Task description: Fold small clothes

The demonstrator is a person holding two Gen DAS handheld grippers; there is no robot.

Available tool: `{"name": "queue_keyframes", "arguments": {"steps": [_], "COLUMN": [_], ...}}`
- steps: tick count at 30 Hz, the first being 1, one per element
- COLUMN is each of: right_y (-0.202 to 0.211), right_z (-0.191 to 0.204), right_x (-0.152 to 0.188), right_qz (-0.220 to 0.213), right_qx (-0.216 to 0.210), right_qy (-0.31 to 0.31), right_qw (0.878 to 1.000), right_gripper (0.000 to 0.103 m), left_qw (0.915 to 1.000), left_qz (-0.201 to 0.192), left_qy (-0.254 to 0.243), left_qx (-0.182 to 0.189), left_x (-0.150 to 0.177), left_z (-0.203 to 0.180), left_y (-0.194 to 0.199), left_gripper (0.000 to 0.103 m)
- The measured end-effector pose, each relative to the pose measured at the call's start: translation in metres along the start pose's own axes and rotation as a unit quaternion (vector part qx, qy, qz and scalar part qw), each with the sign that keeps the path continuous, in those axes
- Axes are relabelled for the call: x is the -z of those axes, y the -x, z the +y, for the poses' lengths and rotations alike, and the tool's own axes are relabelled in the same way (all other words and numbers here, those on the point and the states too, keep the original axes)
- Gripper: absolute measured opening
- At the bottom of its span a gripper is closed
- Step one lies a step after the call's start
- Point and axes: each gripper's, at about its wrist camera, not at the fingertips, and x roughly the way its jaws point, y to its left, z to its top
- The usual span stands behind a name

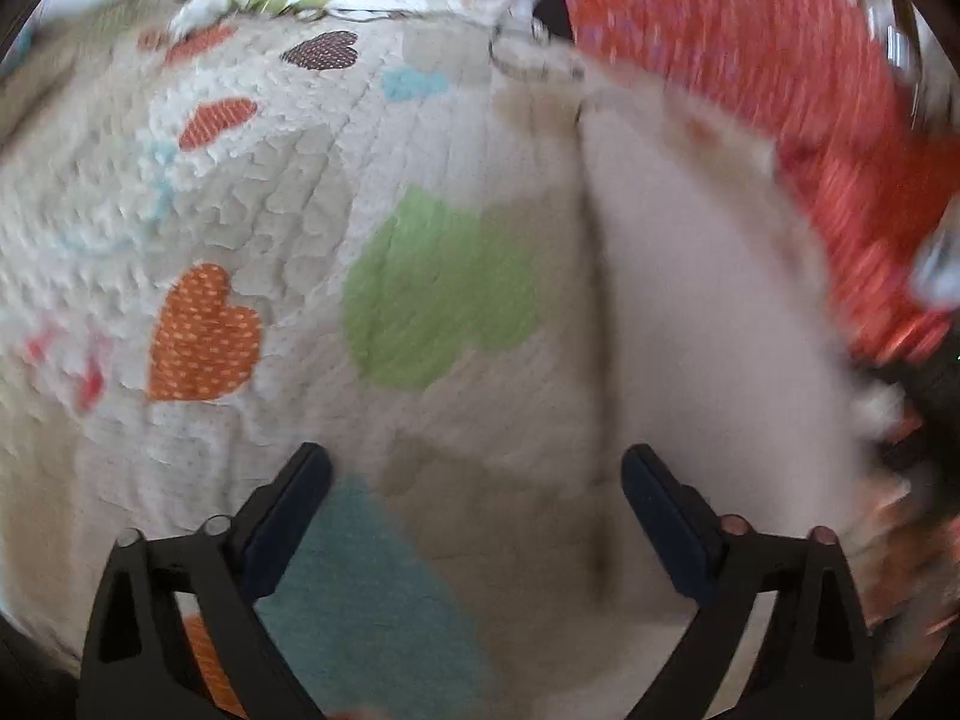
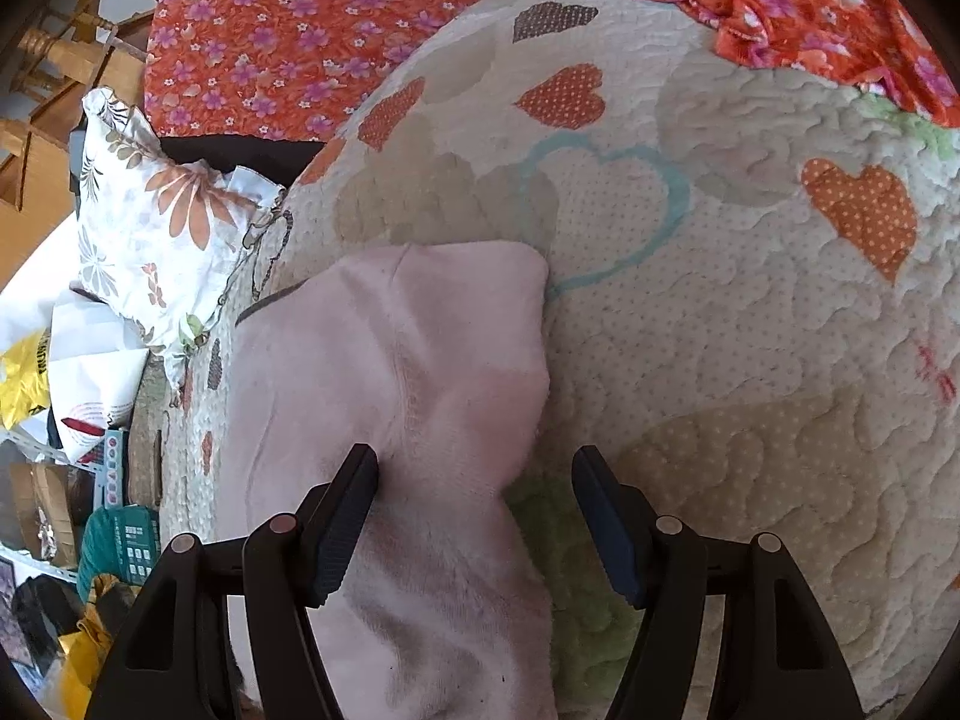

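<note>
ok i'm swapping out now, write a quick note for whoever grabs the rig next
Left tongs: open, empty, over the quilt, pink garment just to their right.
Right tongs: open, straddling the pink garment's right edge, not gripping.
Garment lies partly folded and rumpled on the quilt; orange floral cloth behind.
Left: finish and flatten the fold.

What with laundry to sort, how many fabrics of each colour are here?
Pale pink garment: 1
White floral cloth: 1
Orange floral fabric: 1, possibly more pieces
Heart-patterned quilt: 1
Total: 4
</note>
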Motion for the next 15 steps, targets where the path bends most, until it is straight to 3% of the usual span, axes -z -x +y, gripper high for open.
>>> {"name": "queue_keyframes", "arguments": {"steps": [2,5,7,9,10,11,12,13,15], "right_y": [-0.005,-0.020,-0.035,-0.039,-0.041,-0.041,-0.043,-0.043,-0.036], "right_z": [0.000,0.003,0.007,0.015,0.021,0.028,0.036,0.048,0.080], "right_x": [-0.003,-0.010,-0.013,-0.015,-0.016,-0.015,-0.014,-0.011,-0.003], "right_qz": [0.004,0.018,0.036,0.027,0.026,0.024,0.034,0.038,0.029], "right_qx": [-0.020,-0.047,-0.059,-0.053,-0.043,-0.035,-0.049,-0.061,-0.061], "right_qy": [-0.004,-0.001,0.002,0.015,0.024,0.037,0.046,0.058,0.110], "right_qw": [1.000,0.999,0.998,0.998,0.998,0.998,0.997,0.996,0.992], "right_gripper": [0.072,0.072,0.074,0.073,0.064,0.040,0.031,0.030,0.029], "left_qw": [0.9975,0.9958,0.9934,0.9894,0.9880,0.9908,0.9918,0.9916,0.9906], "left_qz": [-0.009,-0.003,0.021,0.050,0.067,0.058,0.051,0.046,0.050], "left_qy": [0.035,0.017,-0.002,-0.010,-0.013,-0.015,-0.019,-0.026,-0.028], "left_qx": [0.060,0.089,0.113,0.136,0.139,0.121,0.116,0.118,0.124], "left_x": [-0.015,-0.036,-0.045,-0.048,-0.048,-0.047,-0.047,-0.048,-0.057], "left_z": [0.002,-0.015,-0.031,-0.044,-0.051,-0.057,-0.062,-0.068,-0.074], "left_y": [0.007,-0.003,-0.022,-0.041,-0.053,-0.056,-0.054,-0.050,-0.040], "left_gripper": [0.097,0.097,0.097,0.097,0.097,0.096,0.091,0.063,0.047]}}
